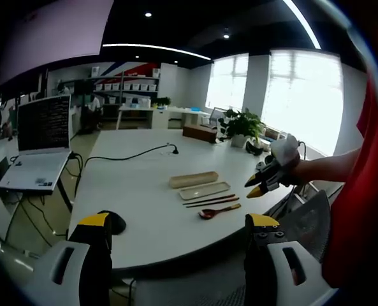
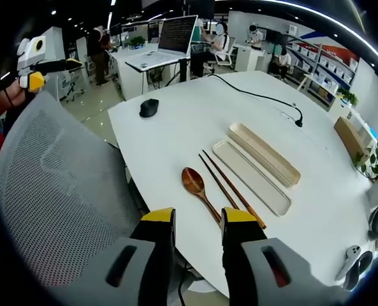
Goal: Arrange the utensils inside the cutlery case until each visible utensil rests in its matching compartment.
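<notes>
Wooden spoon [image 2: 198,189] and chopsticks [image 2: 232,189] lie beside the open case [image 2: 251,176] on the white surface [image 2: 176,134]; both tongs [image 1: 179,231] [image 2: 197,224] gape, empty.

On the white table [image 1: 138,191], the case [image 1: 193,180], its lid [image 1: 204,190], chopsticks [image 1: 211,201] and spoon [image 1: 218,211] lie side by side, right gripper [image 1: 260,182] just beside them, left gripper [image 1: 176,229] parted.

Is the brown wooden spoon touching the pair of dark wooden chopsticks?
Apart. The right gripper view shows white table between the spoon and chopsticks.
</notes>
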